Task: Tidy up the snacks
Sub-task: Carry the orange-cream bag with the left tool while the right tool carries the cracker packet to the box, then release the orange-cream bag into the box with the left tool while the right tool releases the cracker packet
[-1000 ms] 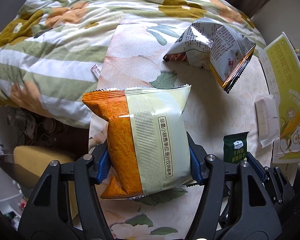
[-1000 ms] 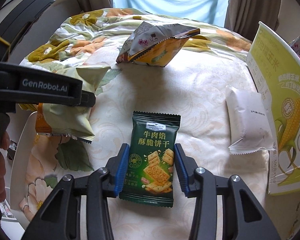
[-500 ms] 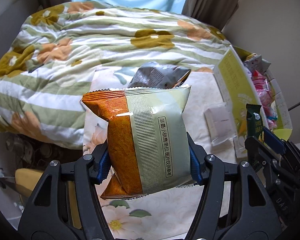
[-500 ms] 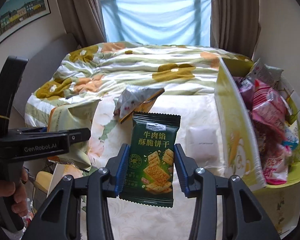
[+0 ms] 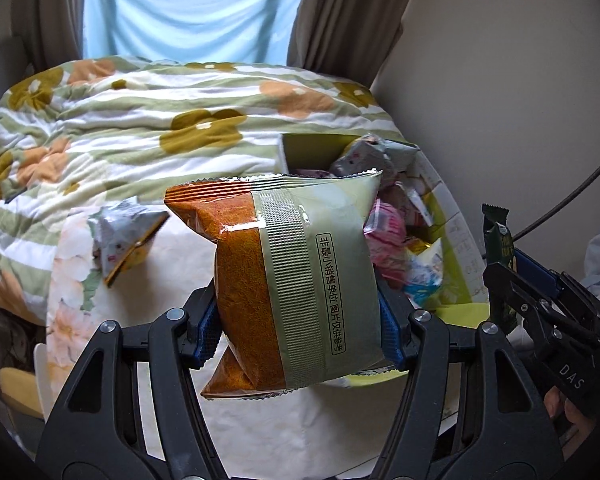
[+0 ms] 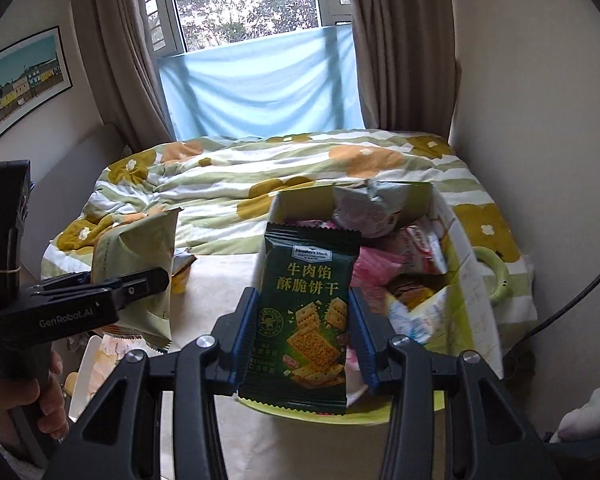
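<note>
- Orange and pale-green foil fills the left gripper (image 5: 298, 330): its blue pads pinch the orange-and-green snack bag (image 5: 296, 280) across its lower half, the bag standing upright and clear of the bed.
- Dark green wrapper sits in the right gripper (image 6: 302, 344), pinched by both sides low down; the green cracker packet (image 6: 306, 312) stands upright, its top edge free.
- Just ahead of and below the right gripper is the yellow-green snack box (image 6: 466, 280), open at the top and already heaped with pink, white and silver packets.
- From the left gripper the same box (image 5: 452, 216) lies ahead and to the right, partly hidden behind the held bag.
- Ahead and to the left of the left gripper, a silver snack bag (image 5: 124, 236) lies on the floral sheet, near the rumpled striped quilt (image 5: 172, 120).
- The step in hand looks to be carrying both snacks to the box and dropping them in.
- To do it well, I judge each gripper should come over the box opening before spreading, well inside the walls, since the heap is high and a packet let go at the rim could slide off.
- Aim for the lower gaps in the pile, and release one at a time so the two grippers, now near each other, do not knock.
- The bags are light and puffy; a firmer squeeze risks crushing the contents.
</note>
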`<control>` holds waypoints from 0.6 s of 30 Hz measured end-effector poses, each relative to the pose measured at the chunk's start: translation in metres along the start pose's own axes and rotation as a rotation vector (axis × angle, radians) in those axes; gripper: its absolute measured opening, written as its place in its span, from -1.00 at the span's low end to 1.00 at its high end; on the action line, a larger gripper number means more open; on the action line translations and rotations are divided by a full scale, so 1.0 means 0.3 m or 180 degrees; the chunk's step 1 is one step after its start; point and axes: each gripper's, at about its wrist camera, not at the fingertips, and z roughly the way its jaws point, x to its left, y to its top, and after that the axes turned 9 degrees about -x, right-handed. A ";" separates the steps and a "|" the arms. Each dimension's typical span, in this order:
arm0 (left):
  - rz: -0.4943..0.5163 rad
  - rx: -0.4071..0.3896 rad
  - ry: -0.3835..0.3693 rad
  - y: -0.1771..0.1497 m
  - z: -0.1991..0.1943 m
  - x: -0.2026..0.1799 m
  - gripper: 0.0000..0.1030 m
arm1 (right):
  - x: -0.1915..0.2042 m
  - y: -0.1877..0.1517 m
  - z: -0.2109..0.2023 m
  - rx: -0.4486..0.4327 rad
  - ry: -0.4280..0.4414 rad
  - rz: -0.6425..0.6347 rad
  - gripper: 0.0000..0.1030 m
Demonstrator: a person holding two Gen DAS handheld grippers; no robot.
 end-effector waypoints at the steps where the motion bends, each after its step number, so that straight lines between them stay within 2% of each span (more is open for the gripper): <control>1: 0.0007 0.0008 -0.0021 -0.003 0.022 -0.047 0.16 | -0.042 0.004 -0.007 -0.0005 -0.0001 0.0004 -0.21; 7: 0.0132 0.0104 -0.0069 -0.059 0.155 -0.282 0.16 | -0.222 0.005 -0.024 -0.0009 0.0003 0.0024 -0.21; 12: 0.0203 0.0250 0.0123 -0.112 0.248 -0.381 0.23 | -0.308 -0.007 -0.023 0.0025 0.0068 0.0056 -0.21; 13: 0.0195 0.0270 0.0216 -0.121 0.260 -0.383 0.41 | -0.315 -0.008 -0.021 0.0031 0.0090 0.0064 -0.21; 14: 0.0164 0.0287 0.0296 -0.127 0.259 -0.367 0.77 | -0.323 -0.009 -0.017 0.0036 0.0112 0.0066 -0.21; 15: 0.0100 0.0280 0.0323 -0.134 0.252 -0.348 0.91 | -0.328 -0.011 -0.015 0.0044 0.0132 0.0061 -0.21; 16: 0.0012 0.0256 0.0314 -0.139 0.236 -0.327 0.99 | -0.330 -0.012 -0.010 0.0053 0.0154 0.0058 -0.21; 18: -0.0127 0.0235 0.0299 -0.145 0.207 -0.288 0.98 | -0.341 -0.015 -0.002 0.0075 0.0204 0.0058 -0.21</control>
